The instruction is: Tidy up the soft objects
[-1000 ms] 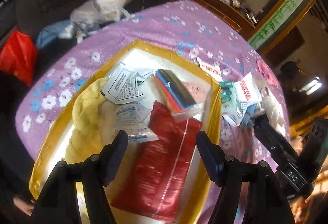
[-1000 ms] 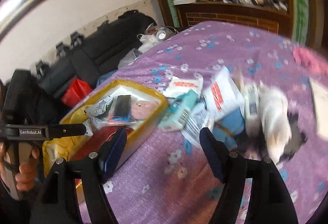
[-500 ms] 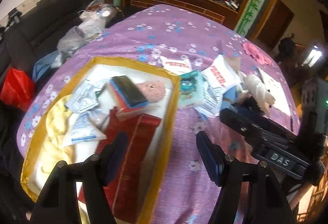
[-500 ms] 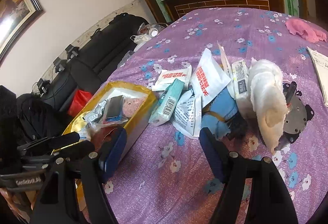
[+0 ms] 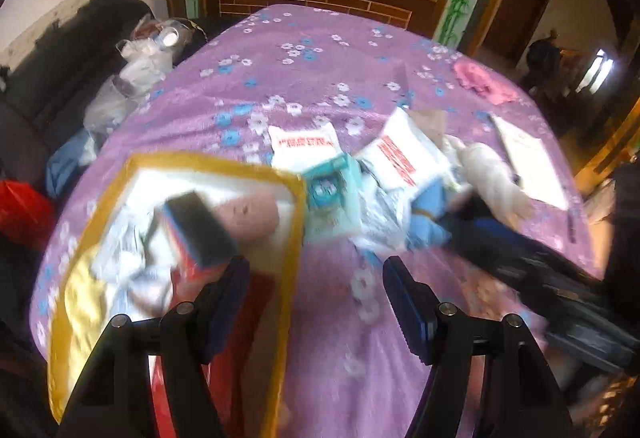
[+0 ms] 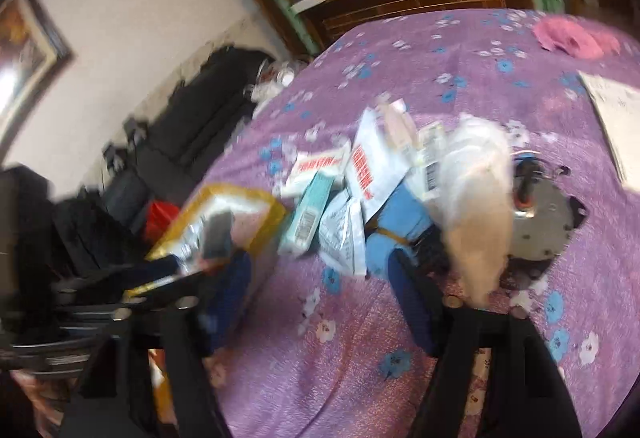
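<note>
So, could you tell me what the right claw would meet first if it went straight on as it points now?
Probably the crumpled blue cloth at the near edge of the pile: it lies just ahead between the open right claw fingers. The frame is blurred, so depth is uncertain.

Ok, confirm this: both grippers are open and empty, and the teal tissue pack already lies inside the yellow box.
Wrong on the pack. The teal tissue pack lies outside the yellow box, on the purple cloth against its rim, as the left wrist view shows. The left gripper and right gripper are open and empty.

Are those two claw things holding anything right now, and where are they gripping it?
Nothing is held. The left hand-held gripper and the right hand-held gripper both stand open, with only the purple cloth between their fingers.
</note>
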A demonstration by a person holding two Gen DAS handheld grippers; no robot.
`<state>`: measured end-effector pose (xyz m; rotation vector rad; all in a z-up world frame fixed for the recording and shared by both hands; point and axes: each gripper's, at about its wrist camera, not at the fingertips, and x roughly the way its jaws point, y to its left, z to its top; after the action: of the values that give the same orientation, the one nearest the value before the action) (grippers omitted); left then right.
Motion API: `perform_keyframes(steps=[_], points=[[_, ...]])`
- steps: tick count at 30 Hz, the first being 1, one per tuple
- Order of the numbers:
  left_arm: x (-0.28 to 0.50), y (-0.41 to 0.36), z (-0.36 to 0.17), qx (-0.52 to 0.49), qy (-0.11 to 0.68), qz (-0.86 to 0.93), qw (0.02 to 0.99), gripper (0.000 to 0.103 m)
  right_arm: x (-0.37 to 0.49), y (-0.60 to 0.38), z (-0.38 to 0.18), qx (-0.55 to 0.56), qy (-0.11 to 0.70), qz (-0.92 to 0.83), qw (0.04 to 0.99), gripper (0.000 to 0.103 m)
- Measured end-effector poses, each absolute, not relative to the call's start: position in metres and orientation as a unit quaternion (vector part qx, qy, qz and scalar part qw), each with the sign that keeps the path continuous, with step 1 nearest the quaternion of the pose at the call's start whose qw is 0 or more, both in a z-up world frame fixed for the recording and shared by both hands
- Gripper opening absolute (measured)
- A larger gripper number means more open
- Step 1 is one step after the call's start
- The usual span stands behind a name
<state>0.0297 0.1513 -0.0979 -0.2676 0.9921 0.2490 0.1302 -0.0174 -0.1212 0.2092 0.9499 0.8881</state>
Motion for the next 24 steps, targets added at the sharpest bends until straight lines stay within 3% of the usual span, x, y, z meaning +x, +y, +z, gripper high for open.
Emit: perform_keyframes(steps=[2,7,11,12,15,19,24], points=[[0.05,0.148,-0.104,-0.103,0.486,0.108,0.861,0.07,0.134,-0.029,-0.113,0.114,0.426,0.406,0.801,0.067],[0.102,0.141,-0.126,-0.074,0.518,0.11,0.845,0.047,0.144,-0.039,-0.111,0.127,0.423,0.387,0.809,0.067],[0.123,0.14,-0.133,-0.038,0.518,0.158,0.84,0.04,0.147,-0.04,-0.115,0.131,0.429,0.383,0.807,0.067],[0.123,0.14,-0.133,-0.037,0.516,0.161,0.84,0.035,0.147,-0.039,-0.116,0.13,0.43,0.381,0.808,0.067],[0.116,0.146,-0.131,-0.024,0.51,0.176,0.842,0.001,0.147,-0.038,-0.115,0.133,0.432,0.384,0.805,0.067],[0.094,0.166,-0.118,-0.126,0.494,0.125,0.851,0.001,0.144,-0.037,-0.115,0.123,0.426,0.385,0.809,0.067],[0.083,0.148,-0.111,-0.11,0.497,0.105,0.854,0.002,0.143,-0.036,-0.117,0.121,0.426,0.384,0.81,0.067]])
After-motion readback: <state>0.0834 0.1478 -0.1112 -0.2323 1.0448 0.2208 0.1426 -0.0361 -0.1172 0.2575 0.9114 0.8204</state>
